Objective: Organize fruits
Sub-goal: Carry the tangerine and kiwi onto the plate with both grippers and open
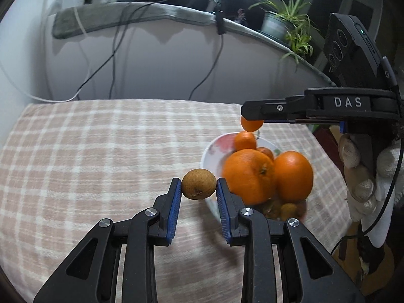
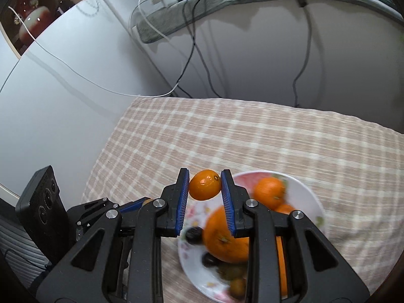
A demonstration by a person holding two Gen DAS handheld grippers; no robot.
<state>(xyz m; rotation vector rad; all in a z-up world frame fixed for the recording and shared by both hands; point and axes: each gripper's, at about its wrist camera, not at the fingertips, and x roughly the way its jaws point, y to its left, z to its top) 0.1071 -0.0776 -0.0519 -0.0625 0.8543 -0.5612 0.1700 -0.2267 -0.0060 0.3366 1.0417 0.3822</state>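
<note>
My left gripper [image 1: 199, 189] is shut on a small brown round fruit [image 1: 199, 183], held above the checked tablecloth just left of a white floral bowl [image 1: 210, 155]. The bowl holds two large oranges [image 1: 248, 175], small oranges [image 1: 245, 140] and small dark and yellow-brown fruits. My right gripper [image 2: 205, 185] is shut on a small orange kumquat [image 2: 205, 184], held over the bowl's far left rim [image 2: 298, 184]. In the left wrist view the right gripper [image 1: 252, 122] reaches in from the right, above the bowl, with the kumquat [image 1: 251, 124] under its tip.
The table has a pink and cream checked cloth [image 1: 101, 151]. A white wall with hanging cables [image 1: 113, 58] stands behind it. A grey-covered ledge with a potted plant [image 1: 285, 22] runs above. The left gripper's body [image 2: 45, 209] shows at lower left in the right wrist view.
</note>
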